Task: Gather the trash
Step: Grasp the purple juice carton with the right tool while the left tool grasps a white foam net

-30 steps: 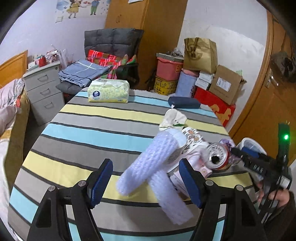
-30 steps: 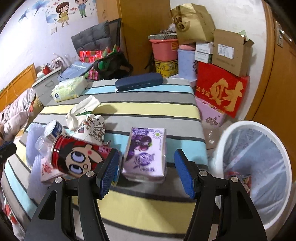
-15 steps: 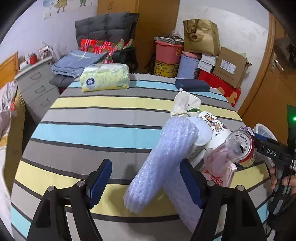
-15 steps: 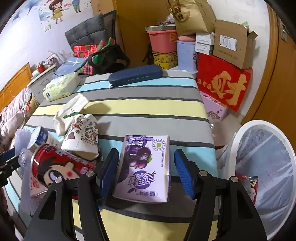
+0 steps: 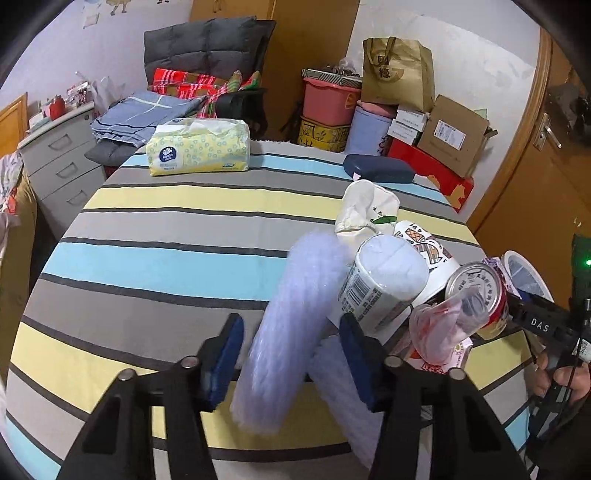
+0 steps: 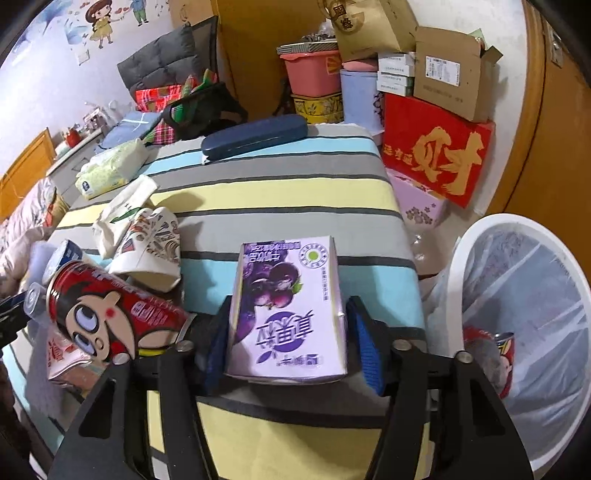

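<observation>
On the striped cloth-covered table [image 5: 155, 266] the trash is heaped near the edge beside the white plastic-lined waste bin [image 6: 524, 317]. The purple rectangular juice carton [image 6: 288, 310] lies between the closing jaws of the right gripper [image 6: 288, 350] — the left pad seems to touch it, the right is just short, so squeeze should be completed before lifting. The left gripper [image 5: 291, 363] is closing around the pale lilac bubble-wrap roll [image 5: 291, 332], not yet pinched; a centred, gentle bite is advised — the roll looks soft.

walls: pale, cartoon stickers [image 6: 99, 22] | door [image 5: 535, 177]: wood, right | drawers [image 5: 62, 158]: grey, left | cabinet [image 5: 306, 44]: wood, behind stacked boxes [image 6: 439, 99]
</observation>
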`<state>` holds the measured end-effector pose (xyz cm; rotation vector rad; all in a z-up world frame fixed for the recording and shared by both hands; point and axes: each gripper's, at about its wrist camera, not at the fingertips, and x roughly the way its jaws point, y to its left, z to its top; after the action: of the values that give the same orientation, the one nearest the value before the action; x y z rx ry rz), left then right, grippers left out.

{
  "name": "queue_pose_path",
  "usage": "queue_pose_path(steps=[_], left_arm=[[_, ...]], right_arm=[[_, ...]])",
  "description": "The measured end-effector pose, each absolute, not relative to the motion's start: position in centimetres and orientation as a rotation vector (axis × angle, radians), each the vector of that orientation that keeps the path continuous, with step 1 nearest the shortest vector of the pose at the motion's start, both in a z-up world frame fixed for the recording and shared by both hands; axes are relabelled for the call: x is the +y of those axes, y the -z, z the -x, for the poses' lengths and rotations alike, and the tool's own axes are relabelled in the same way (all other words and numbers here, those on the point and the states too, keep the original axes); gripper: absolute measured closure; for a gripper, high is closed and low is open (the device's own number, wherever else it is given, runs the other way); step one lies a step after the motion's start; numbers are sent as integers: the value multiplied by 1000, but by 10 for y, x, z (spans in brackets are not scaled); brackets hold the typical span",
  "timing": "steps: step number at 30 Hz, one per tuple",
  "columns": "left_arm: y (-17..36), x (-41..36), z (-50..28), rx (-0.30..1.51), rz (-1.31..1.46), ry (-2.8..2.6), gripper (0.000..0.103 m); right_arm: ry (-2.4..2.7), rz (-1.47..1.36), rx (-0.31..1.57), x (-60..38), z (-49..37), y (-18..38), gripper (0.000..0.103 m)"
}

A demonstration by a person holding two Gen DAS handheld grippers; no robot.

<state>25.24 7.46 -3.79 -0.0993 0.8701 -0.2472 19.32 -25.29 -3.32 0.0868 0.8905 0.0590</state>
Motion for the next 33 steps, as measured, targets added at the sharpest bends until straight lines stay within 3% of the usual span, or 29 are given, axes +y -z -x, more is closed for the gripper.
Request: queue_pose_path(steps=[5, 8, 11, 12, 13, 14, 20, 27, 33], left_arm=[[39, 77, -254, 887, 114, 249, 78], [42, 79, -255, 895, 125, 226, 78], [42, 78, -258, 905, 127, 234, 72], [42, 78, -259, 906, 117, 226, 65], [43, 76, -261, 910, 99, 210, 51], [45, 75, -263, 918, 90, 205, 47], [56, 73, -281, 976, 145, 233, 47], [55, 70, -282, 969, 139, 218, 73], [45, 77, -272, 933, 157, 197, 77]], right_arm=[[-66, -74, 871, -250, -190, 31, 45], [-71, -70, 869, -248, -189, 31, 45], [-77, -72, 869, -248, -188, 30, 45], [-79, -71, 872, -249, -187, 31, 45], [-79, -70, 874, -248, -187, 31, 45], [-80, -70, 873, -248, -187, 31, 45], [-84, -88, 882, -250, -188, 33, 45], [-91, -77, 877, -248, -187, 33, 45], [-80, -96, 852, -252, -181, 29, 46]])
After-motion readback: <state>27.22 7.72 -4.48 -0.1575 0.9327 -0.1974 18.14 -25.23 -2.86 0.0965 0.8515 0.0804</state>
